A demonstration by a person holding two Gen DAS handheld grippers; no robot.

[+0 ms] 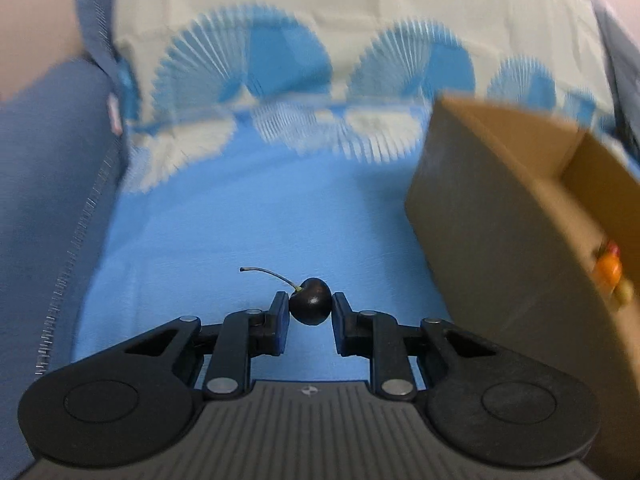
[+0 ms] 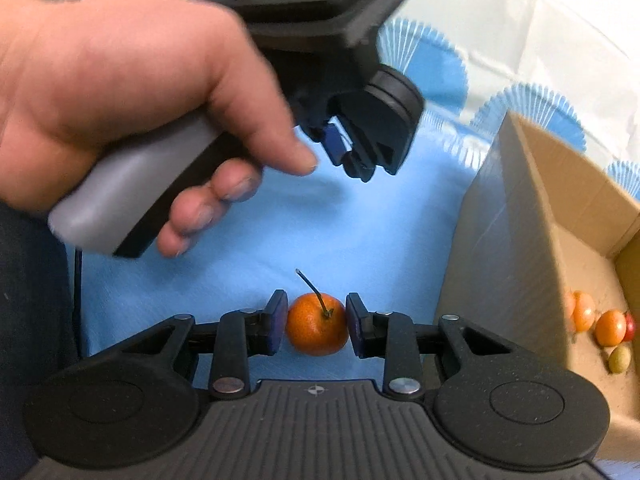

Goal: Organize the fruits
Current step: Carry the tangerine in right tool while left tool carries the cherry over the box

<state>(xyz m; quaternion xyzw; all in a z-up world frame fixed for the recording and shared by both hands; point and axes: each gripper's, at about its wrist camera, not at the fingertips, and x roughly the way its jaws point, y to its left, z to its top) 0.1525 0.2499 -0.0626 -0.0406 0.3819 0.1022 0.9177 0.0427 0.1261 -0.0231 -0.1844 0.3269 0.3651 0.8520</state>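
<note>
**Ana:** Cherry [image 1: 311, 306] first — dark, glossy, its pale stem curving off to the left. The left gripper [image 1: 310, 312] has its jaws nearly closed, the blue pads on either side of the fruit. Both pads look to be pressing on it, above the blue cloth [image 1: 260, 216].

**Ben:** And how will it handle?

**Ana:** My guess is very light, smooth-skinned and easily bruised. Across its widest part, as it sits now, seems the right hold. The stem is too thin to trust, and a harder squeeze would likely split it or pop it out sideways.

**Ben:** The other side?

**Ana:** The right gripper [image 2: 316, 322] is narrowed around a small orange fruit [image 2: 317, 325] with a dark stem sticking up, pads against its left and right flanks. Firmer than the cherry, I'd say, with a slightly rough rind that should slip less — still light, still round, so a grip off its middle could let it roll.

**Ben:** Where do they go?

**Ana:** Presumably the cardboard box [image 2: 520, 216], just to the right of both grippers. A few small fruits [image 2: 610, 332] — orange, red, yellowish — already lie on its floor. In the right wrist view a hand [image 2: 132, 92] carries the left tool over the cloth, which shows blurred there.

**Ben:** Risk?

**Ana:** The box wall stands tall, so each fruit likely has to clear it.
</note>
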